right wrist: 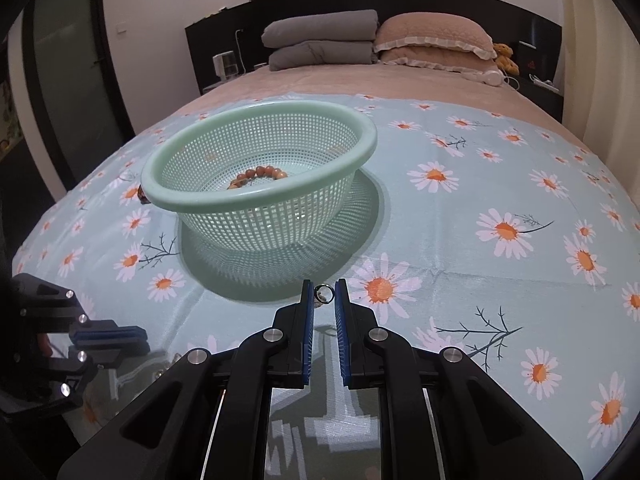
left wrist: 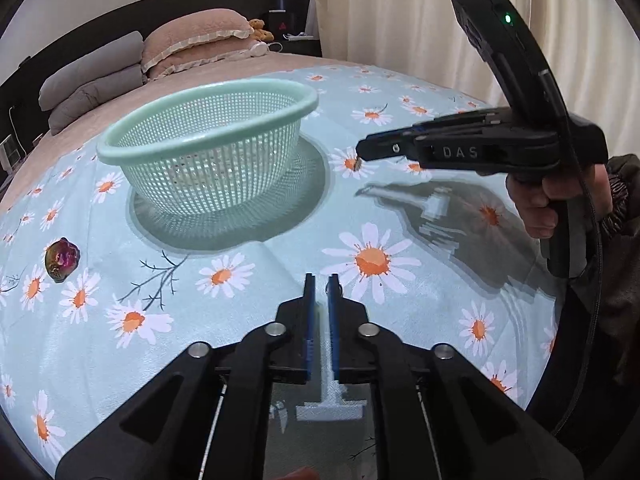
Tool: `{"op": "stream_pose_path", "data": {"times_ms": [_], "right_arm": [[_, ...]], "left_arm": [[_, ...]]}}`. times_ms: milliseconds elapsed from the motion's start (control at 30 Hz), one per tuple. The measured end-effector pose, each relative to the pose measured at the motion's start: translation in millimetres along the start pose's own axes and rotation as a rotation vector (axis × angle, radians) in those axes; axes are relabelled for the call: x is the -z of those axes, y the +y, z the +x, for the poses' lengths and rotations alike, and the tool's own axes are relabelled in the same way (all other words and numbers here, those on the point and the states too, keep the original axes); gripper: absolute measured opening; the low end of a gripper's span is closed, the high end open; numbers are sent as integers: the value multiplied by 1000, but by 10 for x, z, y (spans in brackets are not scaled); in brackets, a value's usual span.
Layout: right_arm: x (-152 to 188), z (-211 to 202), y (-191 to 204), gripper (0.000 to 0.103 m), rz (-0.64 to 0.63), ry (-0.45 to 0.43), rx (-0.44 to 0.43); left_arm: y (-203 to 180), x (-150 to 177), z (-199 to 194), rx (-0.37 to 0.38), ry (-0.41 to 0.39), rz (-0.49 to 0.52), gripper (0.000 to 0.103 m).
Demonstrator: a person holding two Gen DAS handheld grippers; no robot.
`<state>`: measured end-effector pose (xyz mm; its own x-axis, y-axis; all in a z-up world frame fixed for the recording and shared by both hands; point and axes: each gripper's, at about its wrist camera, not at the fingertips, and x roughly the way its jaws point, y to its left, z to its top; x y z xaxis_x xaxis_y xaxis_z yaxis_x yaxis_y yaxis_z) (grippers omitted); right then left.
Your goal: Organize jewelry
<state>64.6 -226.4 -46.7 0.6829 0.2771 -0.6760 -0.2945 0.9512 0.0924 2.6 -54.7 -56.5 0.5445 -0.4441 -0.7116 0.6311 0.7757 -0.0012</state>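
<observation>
A pale green mesh basket [left wrist: 208, 152] [right wrist: 260, 176] stands on the daisy-print cloth; a brown bead bracelet [right wrist: 260, 175] lies inside it. My right gripper [right wrist: 323, 296] is shut on a small metal ring [right wrist: 323, 294], held above the cloth just in front of the basket; it also shows in the left wrist view [left wrist: 362, 156], right of the basket. My left gripper [left wrist: 321, 284] is nearly closed and empty, low over the cloth; it shows at the left edge of the right wrist view [right wrist: 136, 338]. An iridescent purple-green ornament [left wrist: 61, 258] lies on the cloth at left.
The cloth [right wrist: 480, 200] covers the foot of a bed with grey and pink pillows [right wrist: 432, 40] at the headboard. White headphones [right wrist: 490, 77] and a teddy bear [right wrist: 505, 58] lie near the pillows. Curtains [left wrist: 400, 12] hang at the right.
</observation>
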Motion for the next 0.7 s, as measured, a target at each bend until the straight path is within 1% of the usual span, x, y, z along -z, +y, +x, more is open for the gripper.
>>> {"op": "stream_pose_path", "data": {"times_ms": [33, 100, 167, 267, 300, 333, 367, 400, 433, 600, 633, 700], "right_arm": [[6, -6, 1, 10, -1, -2, 0], [10, -19, -6, 10, 1, -4, -1], [15, -31, -5, 10, 2, -7, 3], [21, -67, -23, 10, 9, -14, 2], [23, -83, -24, 10, 10, -18, 4], [23, -100, -27, 10, 12, -22, 3], [27, -114, -31, 10, 15, -25, 4], [35, -125, -37, 10, 18, -26, 6], [42, -134, -47, 10, 22, -28, 8], [63, -150, -87, 10, 39, -26, 19], [64, -160, -93, 10, 40, -29, 19], [59, -182, -99, 10, 42, -37, 18]], "left_arm": [[-11, 15, 24, 4, 12, -4, 32], [-18, 37, 66, 29, 31, -22, 50], [-48, 49, 67, 37, 24, -17, 52], [-94, 61, 143, 2, 40, -3, 52], [-96, 66, 161, -7, 35, -6, 49], [-95, 66, 181, -13, 31, -15, 41], [-86, 65, 198, -14, 31, -19, 35], [-70, 57, 213, -15, 36, -20, 21], [-53, 43, 221, -13, 41, -24, 14], [19, 22, 196, 27, 44, -63, 12], [49, 24, 177, 30, 43, -75, 8], [70, 10, 142, 24, 40, -77, 8]]}}
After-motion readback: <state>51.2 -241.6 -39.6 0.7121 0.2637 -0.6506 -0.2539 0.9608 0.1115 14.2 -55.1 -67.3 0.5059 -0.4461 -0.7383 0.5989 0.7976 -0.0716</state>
